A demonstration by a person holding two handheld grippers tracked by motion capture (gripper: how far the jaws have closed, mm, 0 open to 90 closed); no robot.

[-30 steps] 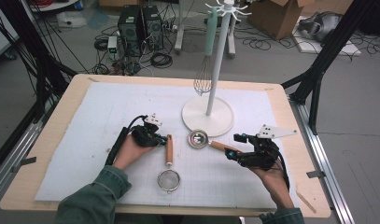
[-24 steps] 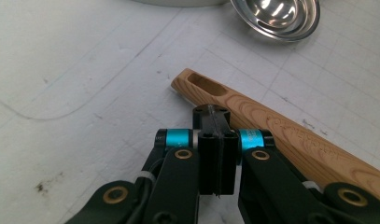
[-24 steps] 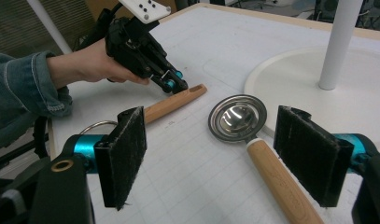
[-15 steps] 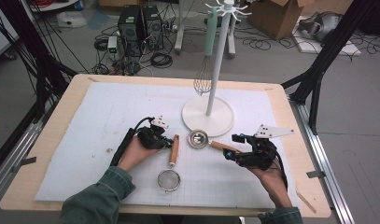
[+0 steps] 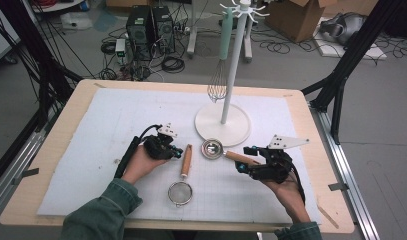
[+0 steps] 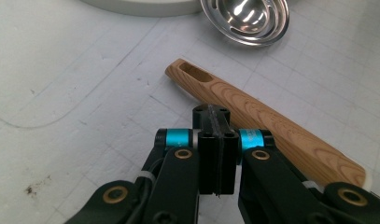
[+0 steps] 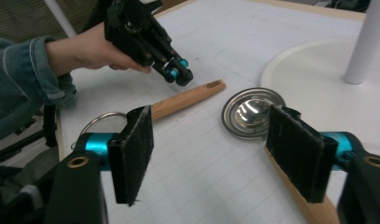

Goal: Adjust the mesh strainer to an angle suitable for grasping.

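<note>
My left gripper (image 5: 177,151), shut and empty, had slid right to the strainer handle (image 5: 186,160), which ran toward the table's near edge; right gripper (image 5: 247,159) open, closing

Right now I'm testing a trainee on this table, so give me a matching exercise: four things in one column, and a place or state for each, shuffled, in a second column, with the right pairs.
Things:
1. whisk
2. strainer
3. left gripper
4. right gripper

Places or states:
A. open, jaws either side of the scoop's wooden handle
B. hanging from the white stand
C. shut, tip beside a wooden handle
D. lying flat on the mat, mesh end nearest the person

Pairs: 1-B, 2-D, 3-C, 4-A
</note>
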